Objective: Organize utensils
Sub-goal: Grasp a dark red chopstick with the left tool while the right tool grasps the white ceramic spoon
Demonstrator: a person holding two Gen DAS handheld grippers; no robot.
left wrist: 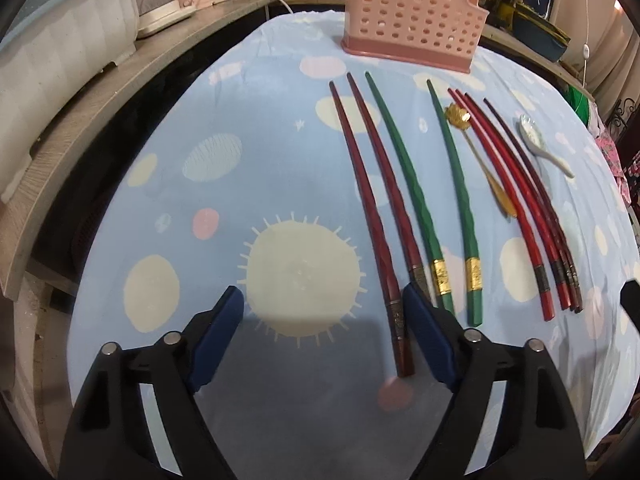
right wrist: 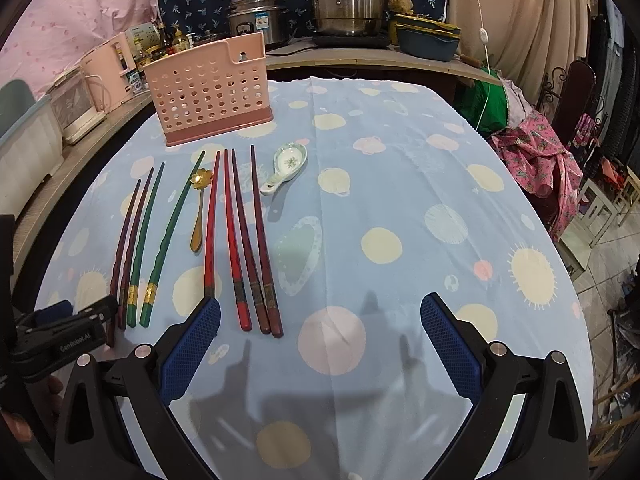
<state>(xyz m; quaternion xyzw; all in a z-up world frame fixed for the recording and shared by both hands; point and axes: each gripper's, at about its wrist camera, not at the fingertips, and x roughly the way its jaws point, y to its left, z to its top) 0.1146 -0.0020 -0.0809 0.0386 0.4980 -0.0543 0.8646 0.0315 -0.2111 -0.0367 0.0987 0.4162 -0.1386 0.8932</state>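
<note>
A: Start at the left. Any writing you can read?

B: From the right wrist view, the left gripper (right wrist: 70, 320) comes in at the left edge, and white letters on its black body read roughly "GenRobot.AI". The boxes and bottles on the counter (right wrist: 360, 58) behind carry labels, too small to read.

A: How does that gripper stand?

B: Its jaws are wide apart and grip nothing. In its own view the left gripper (left wrist: 322, 312) hangs over the blue patterned tablecloth (left wrist: 240, 208), with the thick end of the leftmost dark red chopstick (left wrist: 374, 216) lying between the blue pads (left wrist: 218, 336), untouched.

A: And the utensils, which way do they run?

B: All lie roughly parallel on the cloth, long axes running from near the grippers toward the pink perforated holder (right wrist: 210, 92), thin tips at the holder's side, banded thick ends toward the grippers. From the left: two dark red chopsticks, then two green chopsticks (right wrist: 160, 240) with gold bands, then a gold spoon (right wrist: 198, 208) whose flower-shaped end is toward the holder. Next, four red and dark red chopsticks (right wrist: 240, 240), close together and fanning slightly. Last, a white ceramic spoon (right wrist: 286, 168), lying at a slant with its bowl toward the holder.

A: The holder itself?

B: Upright at the far side of the cloth, just beyond the tips.

A: And the right gripper?

B: The right gripper (right wrist: 320, 320) is wide open over bare cloth to the right of the chopsticks, holding nothing.
</note>
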